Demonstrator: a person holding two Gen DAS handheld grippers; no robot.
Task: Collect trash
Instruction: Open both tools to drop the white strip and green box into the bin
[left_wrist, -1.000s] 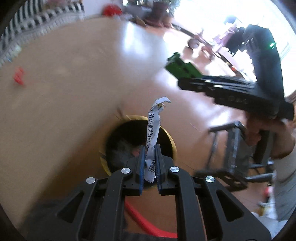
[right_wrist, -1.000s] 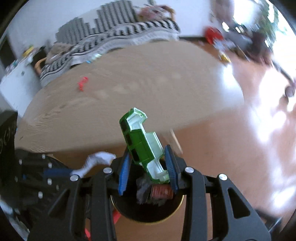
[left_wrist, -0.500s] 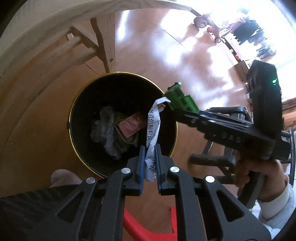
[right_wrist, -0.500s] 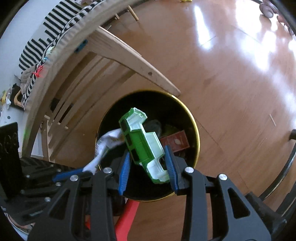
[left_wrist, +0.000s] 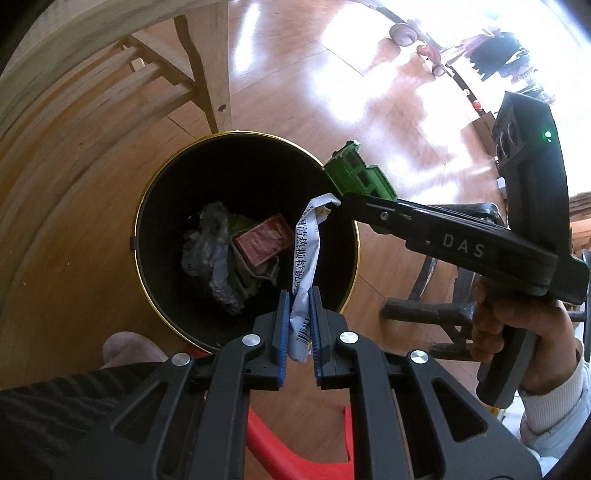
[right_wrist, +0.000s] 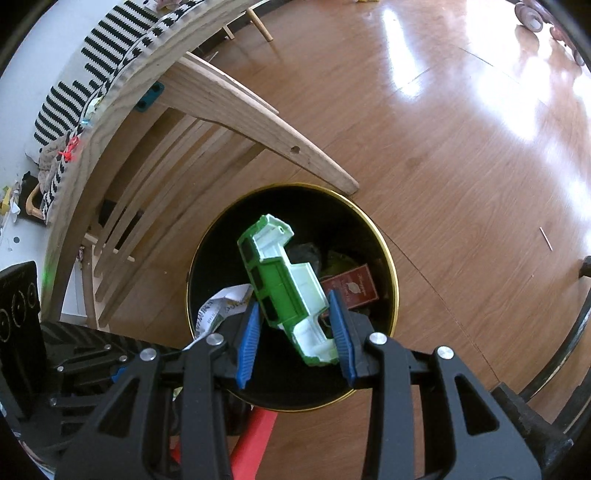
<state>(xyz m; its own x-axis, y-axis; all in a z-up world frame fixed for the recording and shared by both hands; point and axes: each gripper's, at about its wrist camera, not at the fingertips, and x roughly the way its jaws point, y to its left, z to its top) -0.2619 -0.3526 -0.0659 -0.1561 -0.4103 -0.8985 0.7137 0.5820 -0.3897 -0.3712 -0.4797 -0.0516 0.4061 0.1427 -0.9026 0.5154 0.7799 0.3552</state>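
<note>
A black trash bin with a gold rim stands on the wood floor and holds crumpled paper and a red box. My left gripper is over the bin's near edge. It is shut on a white printed paper wrapper, which also shows in the right wrist view. My right gripper is above the bin. Its jaws hold a green and white toy truck loosely, with a gap at the left pad.
A wooden table leg and slats stand just behind the bin. A red plastic object lies below the grippers. Black metal chair legs are at the right. A slippered foot is near the bin.
Both grippers swung from above the tabletop down to the bin, then moved closer over it. The right jaws have widened a little around the truck. The wrapper stays gripped.
</note>
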